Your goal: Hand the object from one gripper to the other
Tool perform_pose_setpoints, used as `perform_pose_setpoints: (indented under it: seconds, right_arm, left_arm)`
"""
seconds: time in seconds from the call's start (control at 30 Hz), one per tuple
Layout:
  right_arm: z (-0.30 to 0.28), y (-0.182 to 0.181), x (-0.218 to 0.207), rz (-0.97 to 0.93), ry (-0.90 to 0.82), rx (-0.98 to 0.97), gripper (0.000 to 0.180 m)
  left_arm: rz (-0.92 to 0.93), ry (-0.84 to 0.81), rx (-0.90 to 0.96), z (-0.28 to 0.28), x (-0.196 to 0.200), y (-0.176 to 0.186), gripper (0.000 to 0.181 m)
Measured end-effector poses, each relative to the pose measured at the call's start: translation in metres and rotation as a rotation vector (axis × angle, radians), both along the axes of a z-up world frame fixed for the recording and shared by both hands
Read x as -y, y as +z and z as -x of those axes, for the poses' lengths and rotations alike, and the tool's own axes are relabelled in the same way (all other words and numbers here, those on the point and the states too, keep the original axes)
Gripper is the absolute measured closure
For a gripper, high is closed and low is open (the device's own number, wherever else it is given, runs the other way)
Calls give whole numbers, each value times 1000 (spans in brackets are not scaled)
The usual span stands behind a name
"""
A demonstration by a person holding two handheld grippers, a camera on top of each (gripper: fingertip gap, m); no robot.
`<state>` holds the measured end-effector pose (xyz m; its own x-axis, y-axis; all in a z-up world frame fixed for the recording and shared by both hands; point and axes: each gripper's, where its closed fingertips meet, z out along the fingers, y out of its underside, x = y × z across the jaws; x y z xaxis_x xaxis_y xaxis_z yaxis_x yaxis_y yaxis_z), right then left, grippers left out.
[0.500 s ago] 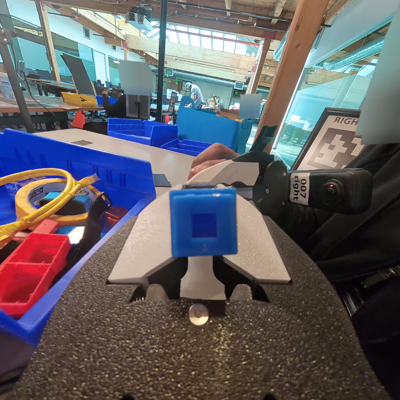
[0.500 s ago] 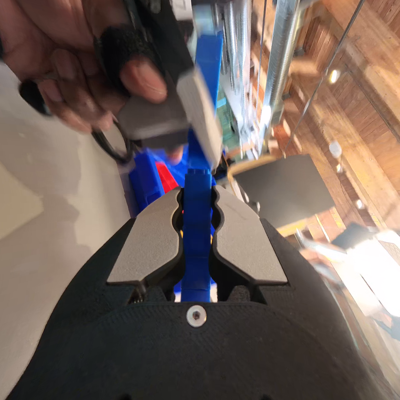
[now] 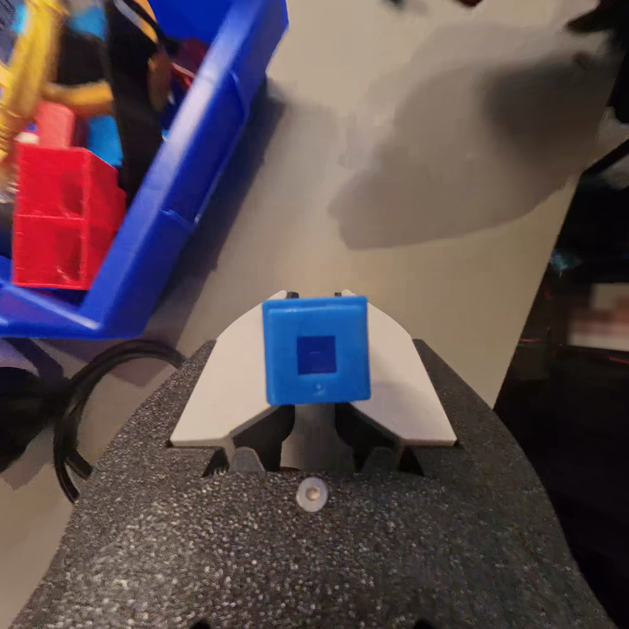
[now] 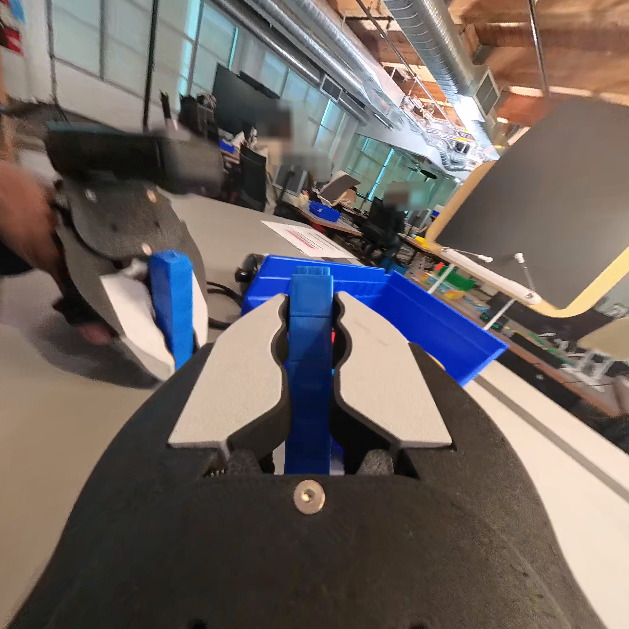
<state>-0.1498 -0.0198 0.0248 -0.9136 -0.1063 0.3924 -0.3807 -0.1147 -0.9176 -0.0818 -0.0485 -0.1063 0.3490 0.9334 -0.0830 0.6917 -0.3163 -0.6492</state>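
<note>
- The left gripper [image 3: 316, 294] is closed most of the way on a blue square piece [image 3: 316, 350], which sits across its fingertips with the recessed face turned back toward the camera
- The right gripper [image 4: 310, 299] is clamped on a blue bar [image 4: 309, 374], which runs lengthwise between its fingers and pokes out just past the tips
- From the right gripper, the other tool is ahead and to the left, near but not touching, with its own blue piece standing between its grey fingers
- From the left gripper, the blue bin [image 3: 190, 190] lies ahead to the left with a red block [image 3: 58, 218] inside, and bare table [image 3: 340, 136] lies straight ahead
- Step in hand, as I judge it: the two tools are apart with both loaded, so no pass is under way; I cannot tell which piece is the one to be handed over
- The next move seems to call for freeing one tool, probably by dropping its piece in the bin, then opening it wide
- The loaded tool should then offer an exposed end, and let go only once the other has closed firmly on it
</note>
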Motion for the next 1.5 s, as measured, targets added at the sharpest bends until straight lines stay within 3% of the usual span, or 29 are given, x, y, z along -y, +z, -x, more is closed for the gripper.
perform_pose_setpoints:
  seconds: [0.13,0.33,0.6,0.83,0.93,1.1,1.23,1.37,1.5]
  right_arm:
    - [-4,2,-1,5,74,158,158]
    - [-3,3,-3,12,125,225,158]
    - [-5,3,-3,9,143,253,158]
    - [-6,0,-1,-10,155,280,158]
    - [-7,3,-3,-6,196,353,158]
    - [-24,19,-9,40,391,601,158]
    - [-35,28,-13,98,514,788,158]
    - [-36,31,-15,129,513,788,158]
    - [-37,25,-11,100,437,662,158]
  left_arm:
    - [19,7,35,4,-2,-11,157]
    - [-15,-9,1,6,-4,-8,138]
    - [-99,-39,-65,8,-11,1,142]
    - [-60,-2,-34,15,-7,-10,147]
    - [-57,21,-102,19,-5,6,145]
    - [-287,-117,-402,30,-47,71,144]
    - [-403,-177,-425,39,-72,75,139]
    - [-499,-191,-436,45,-81,75,137]
    - [-565,-209,-445,43,-80,78,139]
